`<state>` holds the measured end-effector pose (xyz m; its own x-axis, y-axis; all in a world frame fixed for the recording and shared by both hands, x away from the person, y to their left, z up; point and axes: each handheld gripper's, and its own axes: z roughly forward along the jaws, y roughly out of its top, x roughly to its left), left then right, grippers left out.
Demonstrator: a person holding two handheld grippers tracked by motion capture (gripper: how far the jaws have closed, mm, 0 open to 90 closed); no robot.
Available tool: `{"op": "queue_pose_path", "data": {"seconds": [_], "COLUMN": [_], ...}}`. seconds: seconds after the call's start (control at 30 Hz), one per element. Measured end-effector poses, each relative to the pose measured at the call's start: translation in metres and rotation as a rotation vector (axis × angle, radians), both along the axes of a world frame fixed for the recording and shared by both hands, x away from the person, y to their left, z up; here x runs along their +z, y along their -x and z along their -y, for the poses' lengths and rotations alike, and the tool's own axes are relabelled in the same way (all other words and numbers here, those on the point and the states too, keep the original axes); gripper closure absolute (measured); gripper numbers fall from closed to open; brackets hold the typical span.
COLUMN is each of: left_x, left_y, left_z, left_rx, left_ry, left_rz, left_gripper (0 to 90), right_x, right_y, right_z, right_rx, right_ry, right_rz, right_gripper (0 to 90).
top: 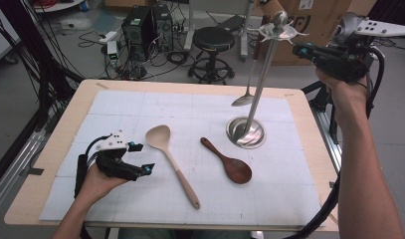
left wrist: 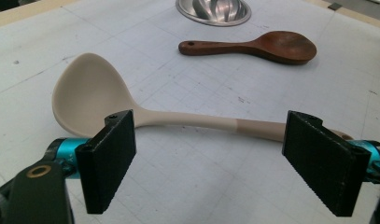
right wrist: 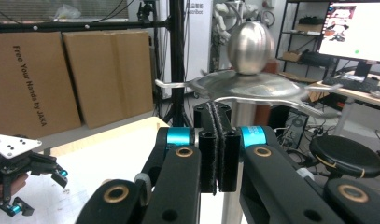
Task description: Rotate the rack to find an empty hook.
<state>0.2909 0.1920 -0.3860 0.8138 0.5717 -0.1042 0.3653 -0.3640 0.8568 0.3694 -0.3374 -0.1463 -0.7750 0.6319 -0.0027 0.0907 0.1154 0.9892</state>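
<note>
A beige ladle-like spoon (top: 162,141) lies on the white mat, bowl away from me, handle toward the front edge. My left gripper (top: 144,158) rests just left of it, open. In the left gripper view the spoon (left wrist: 92,91) lies just beyond the wide-apart pads (left wrist: 110,154), untouched. A dark wooden spoon (top: 231,165) lies to the right. A steel utensil stand (top: 259,87) rises from a round base (top: 246,133), and a metal spoon (top: 244,99) hangs from its top. My right gripper (top: 295,49) is held high beside the stand's top, shut on nothing, with the top ball (right wrist: 249,42) just behind the pressed-together pads (right wrist: 211,149).
The wooden table (top: 309,129) carries a white gridded mat (top: 140,104). Behind it stand a black stool (top: 213,42), computer towers (top: 140,25), floor cables and cardboard boxes (top: 314,20). A black frame (top: 41,89) runs along the left side.
</note>
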Motion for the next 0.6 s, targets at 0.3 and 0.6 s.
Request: {"op": "queue_pose_path", "data": {"seconds": [0.3, 0.6], "left_x": [0.0, 0.0], "left_y": [0.0, 0.0], "left_z": [0.001, 0.001], "left_rx": [0.0, -0.001], "left_ry": [0.001, -0.001], "left_rz": [0.0, -0.001], "left_gripper": [18.2, 18.3], "right_x": [0.0, 0.001], "right_y": [0.002, 0.003], "right_z": [-0.006, -0.016], "right_rx": [0.009, 0.038], "right_ry": [0.011, 0.022], "right_rz": [0.003, 0.016], "right_gripper": [89.8, 89.8]}}
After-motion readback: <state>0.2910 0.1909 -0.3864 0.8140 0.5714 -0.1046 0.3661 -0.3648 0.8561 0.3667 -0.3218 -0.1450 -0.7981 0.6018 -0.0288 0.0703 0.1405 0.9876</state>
